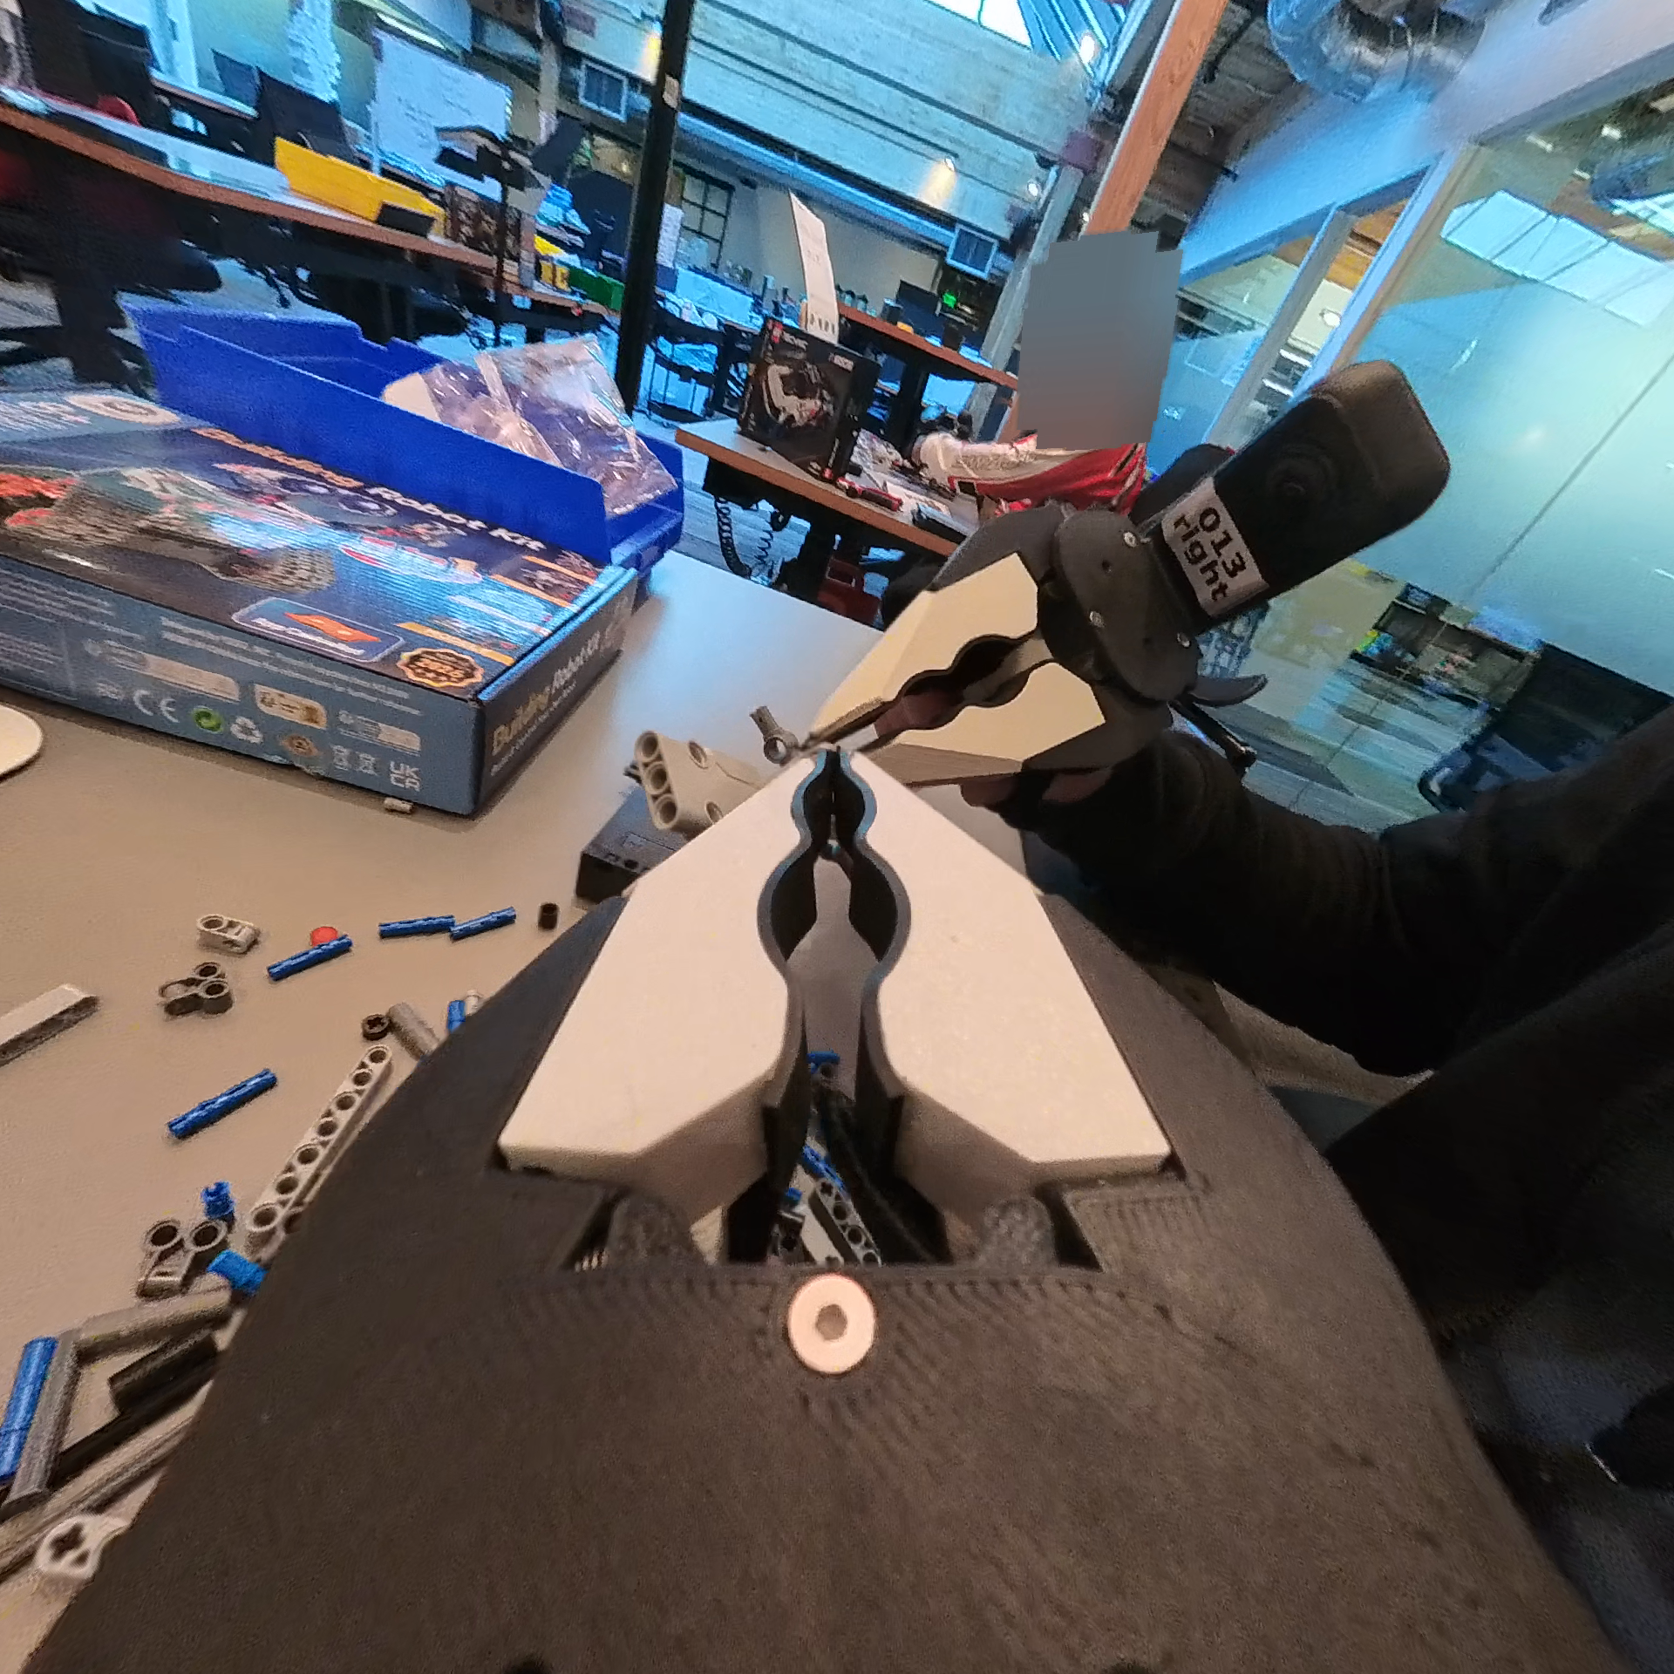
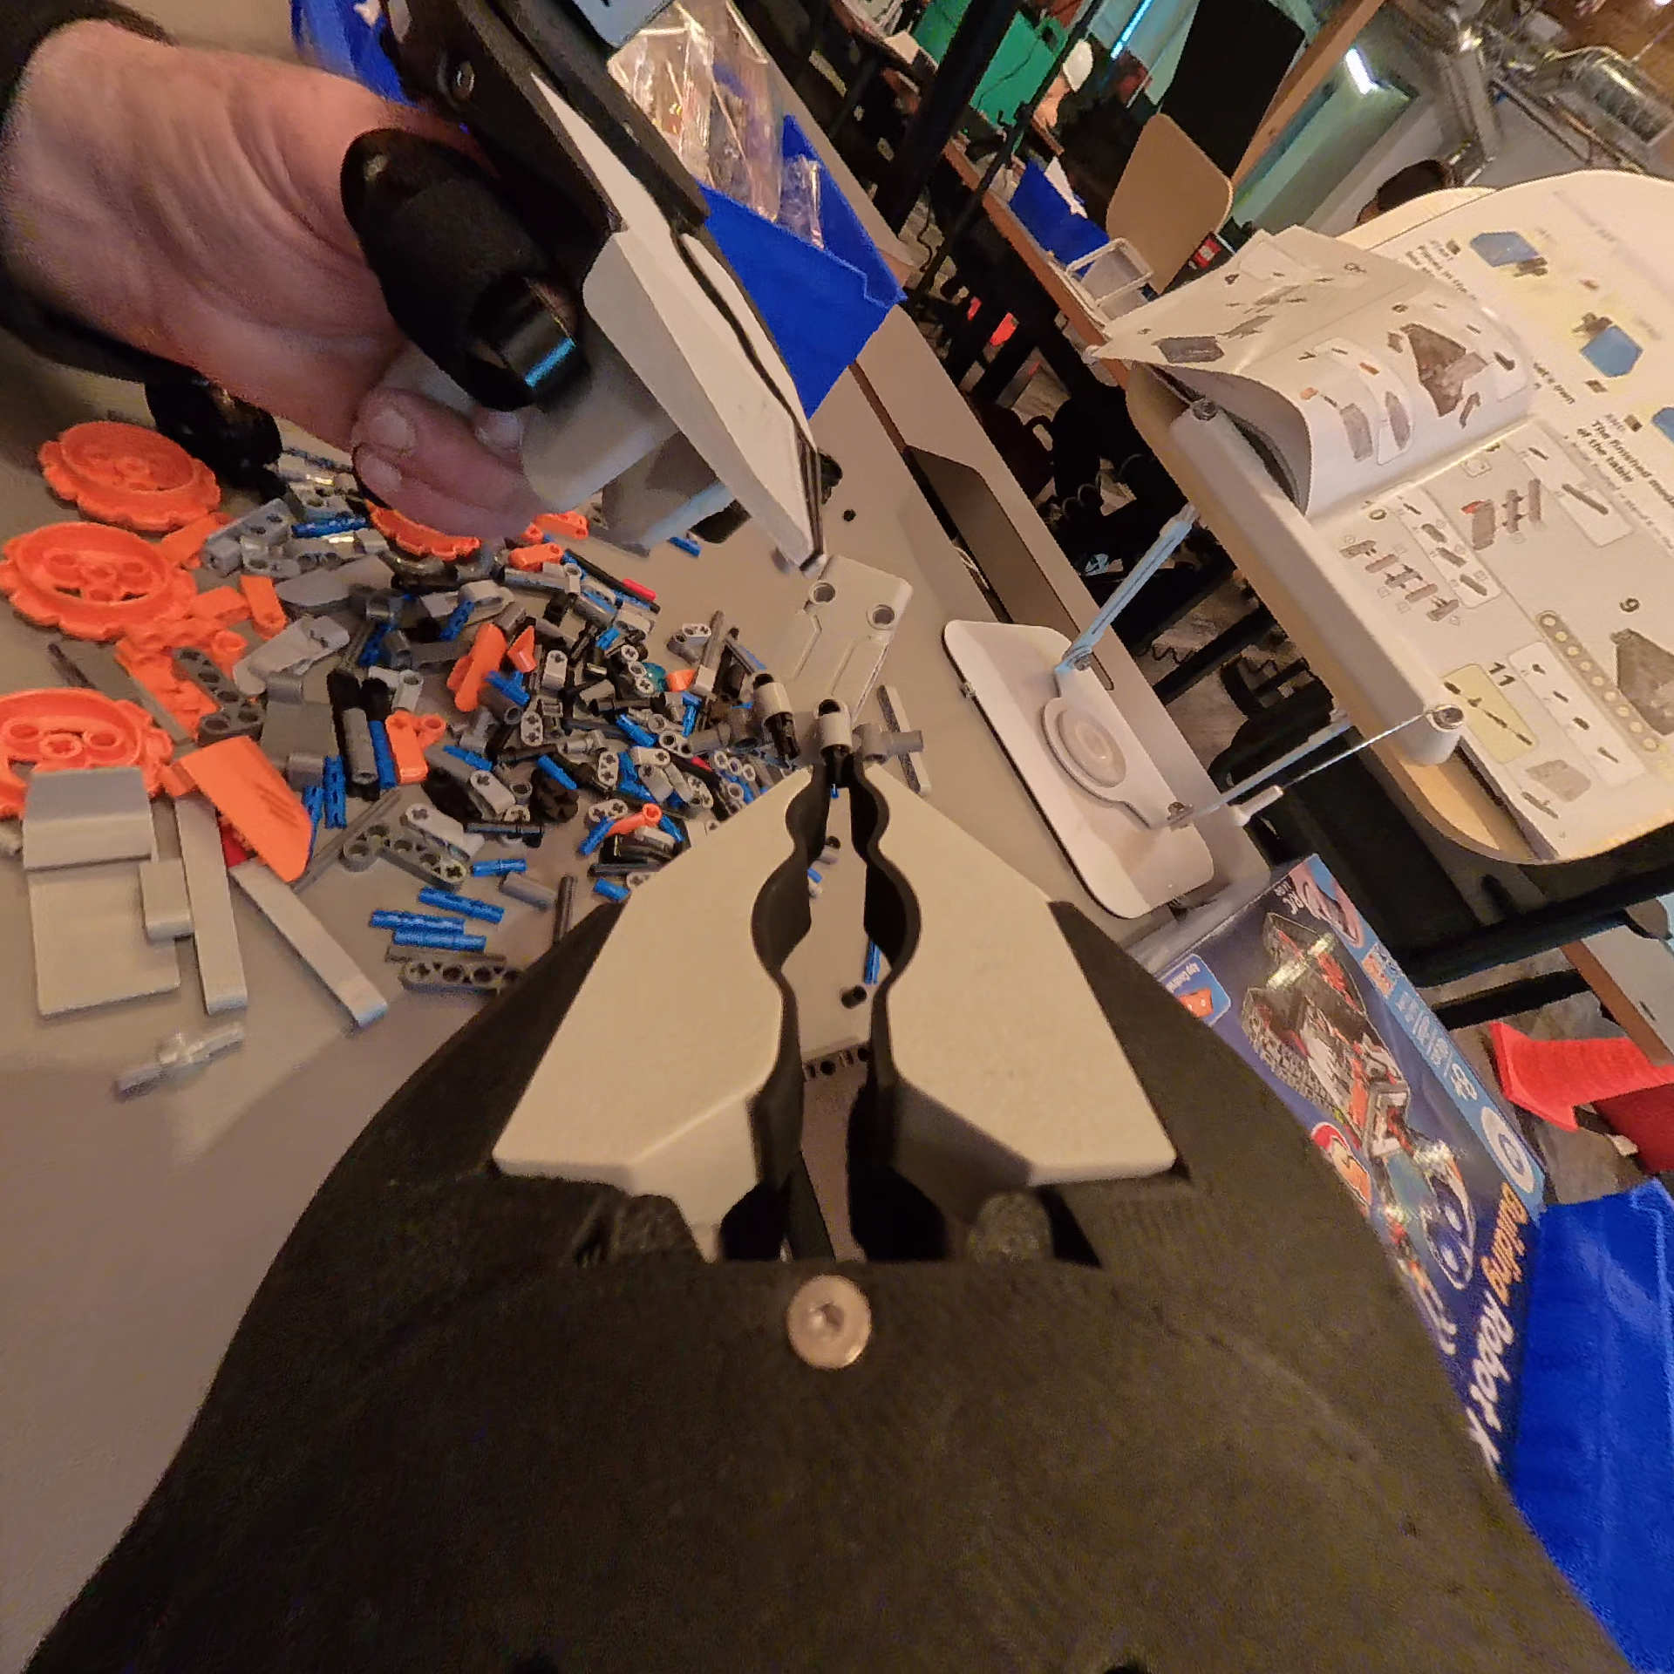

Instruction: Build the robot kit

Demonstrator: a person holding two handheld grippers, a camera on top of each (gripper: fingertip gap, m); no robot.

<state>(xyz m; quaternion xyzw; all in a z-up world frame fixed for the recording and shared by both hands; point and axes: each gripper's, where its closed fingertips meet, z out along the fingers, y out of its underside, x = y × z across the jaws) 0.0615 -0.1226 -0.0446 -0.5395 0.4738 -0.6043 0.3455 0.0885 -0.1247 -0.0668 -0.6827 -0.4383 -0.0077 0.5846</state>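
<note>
Grey table, cluttered. One blue kit box lies flat at the far left, with one blue bin of clear bags behind it. One open booklet sits on a stand to the right. Two grippers are raised over the table, tips almost meeting. The left gripper, gripped by a bare hand, has its jaws closed to a slit and its tip touches the near edge of one pale grey block; I cannot tell whether it pinches that edge or only rests on it. The block looks hollow, rigid and light; its flat sides seem the likeliest hold. Three orange discs show whole at the left, a fourth partly hidden. A pile of grey, black, blue and orange pieces is too many to count. The right gripper is clamped on one small pin, held at the very tips just beside the block. The pin is probably hard, smooth plastic, nearly weightless and prone to twisting or popping out; a grasp across its middle looks safest.
</note>
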